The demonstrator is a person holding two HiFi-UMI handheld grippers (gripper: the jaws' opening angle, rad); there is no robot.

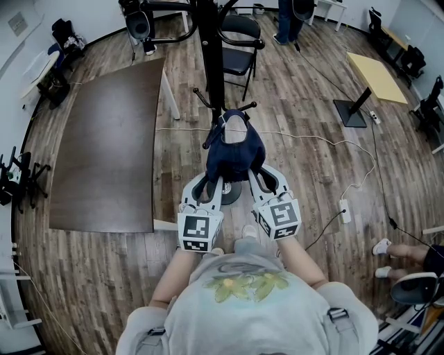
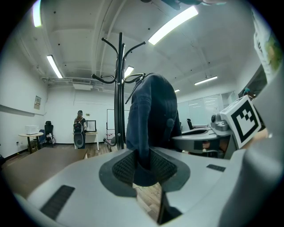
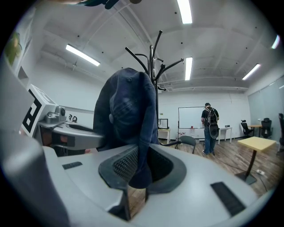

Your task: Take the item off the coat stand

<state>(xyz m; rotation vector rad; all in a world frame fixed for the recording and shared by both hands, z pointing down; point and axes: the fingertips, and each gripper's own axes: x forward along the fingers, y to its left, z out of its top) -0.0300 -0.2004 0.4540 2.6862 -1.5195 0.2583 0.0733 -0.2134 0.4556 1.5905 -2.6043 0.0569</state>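
Observation:
A dark blue cap (image 1: 234, 149) hangs between my two grippers, just in front of the black coat stand (image 1: 211, 55). My left gripper (image 1: 209, 186) is shut on the cap's lower left edge, and my right gripper (image 1: 259, 182) is shut on its lower right edge. In the left gripper view the cap (image 2: 151, 115) drops into the left gripper (image 2: 142, 167), with the coat stand (image 2: 120, 88) behind it. The right gripper view shows the cap (image 3: 126, 111) pinched in the right gripper (image 3: 138, 167), in front of the coat stand (image 3: 153, 66). Whether the cap still touches a hook I cannot tell.
A dark brown table (image 1: 104, 139) lies to the left. A black chair (image 1: 239, 41) and a standing person (image 1: 288, 17) are behind the stand. To the right are a yellow table (image 1: 378, 76), a black floor stand (image 1: 350, 111), and a white cable with a power strip (image 1: 345, 210).

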